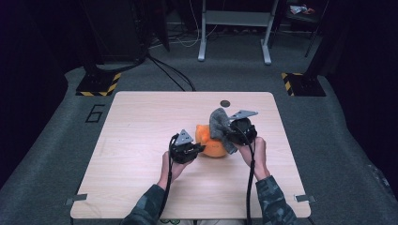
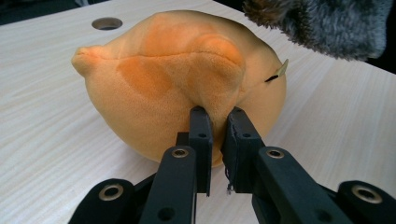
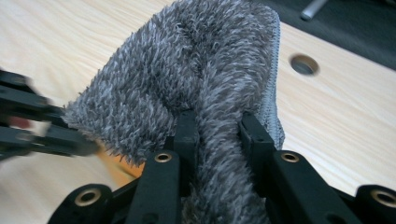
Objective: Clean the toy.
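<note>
An orange plush toy (image 2: pixel 177 88) is seen lying on the wooden counter (image 1: pixel 141 122), near its middle. A fold of its fabric is pinched by the left hand-held gripper (image 2: pixel 217 116), whose jaws are nearly closed on it from the near side. A grey fluffy cloth (image 3: pixel 205 79) is grasped between the jaws of the right hand-held gripper (image 3: pixel 217 128) and is held raised, just above and beside the right part of the toy. A round hole (image 1: pixel 225 103) is seen in the counter behind them.
</note>
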`<state>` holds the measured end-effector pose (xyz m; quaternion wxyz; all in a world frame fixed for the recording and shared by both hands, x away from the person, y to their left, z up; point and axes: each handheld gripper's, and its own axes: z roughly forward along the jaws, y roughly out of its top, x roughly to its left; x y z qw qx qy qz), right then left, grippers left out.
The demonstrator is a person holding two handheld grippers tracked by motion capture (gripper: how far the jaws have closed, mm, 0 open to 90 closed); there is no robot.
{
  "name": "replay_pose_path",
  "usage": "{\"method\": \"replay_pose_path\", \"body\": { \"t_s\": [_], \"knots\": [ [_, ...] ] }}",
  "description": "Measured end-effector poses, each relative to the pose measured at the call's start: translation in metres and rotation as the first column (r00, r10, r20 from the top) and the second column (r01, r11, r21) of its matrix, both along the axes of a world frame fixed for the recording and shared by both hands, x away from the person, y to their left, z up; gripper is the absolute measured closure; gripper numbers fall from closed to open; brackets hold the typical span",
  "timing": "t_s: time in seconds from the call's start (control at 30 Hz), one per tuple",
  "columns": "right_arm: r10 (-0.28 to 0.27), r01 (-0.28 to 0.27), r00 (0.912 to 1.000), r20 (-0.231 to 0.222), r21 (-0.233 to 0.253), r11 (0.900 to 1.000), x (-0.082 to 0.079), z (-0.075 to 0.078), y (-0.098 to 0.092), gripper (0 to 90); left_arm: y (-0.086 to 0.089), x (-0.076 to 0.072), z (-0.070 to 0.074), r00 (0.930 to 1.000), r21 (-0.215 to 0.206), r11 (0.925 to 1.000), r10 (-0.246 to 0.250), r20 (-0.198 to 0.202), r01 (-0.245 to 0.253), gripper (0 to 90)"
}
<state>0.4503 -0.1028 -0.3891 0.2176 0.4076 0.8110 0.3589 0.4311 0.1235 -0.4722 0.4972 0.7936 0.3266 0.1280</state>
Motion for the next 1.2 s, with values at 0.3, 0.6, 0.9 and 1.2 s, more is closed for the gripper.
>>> {"method": "replay_pose_path", "body": {
  "t_s": [0.3, 0.6, 0.9, 1.2],
  "knots": [
    [0.113, -0.113, 0.9936, -0.007, -0.106, 0.988, 0.002, -0.010, 0.038, 71.9, 0.000, 0.000, -0.002, 0.9999, 0.016, 0.9998, 0.009, -0.008, -0.009, 81.7],
    [0.103, -0.105, 0.9943, -0.026, -0.087, 0.991, 0.003, -0.016, 0.033, 71.9, 0.005, 0.001, -0.006, 0.9995, -0.005, 0.9999, 0.015, -0.028, -0.015, 81.4],
    [0.058, -0.062, 0.9965, -0.060, -0.068, 0.996, 0.007, -0.023, 0.012, 71.8, 0.007, 0.001, -0.007, 0.9995, -0.015, 0.9998, 0.013, -0.027, -0.014, 80.9],
    [-0.008, 0.003, 0.9936, -0.113, -0.037, 0.999, 0.011, -0.035, -0.009, 71.9, 0.007, 0.002, -0.008, 0.9996, -0.015, 0.9999, 0.009, -0.026, -0.009, 80.8]
  ]
}}
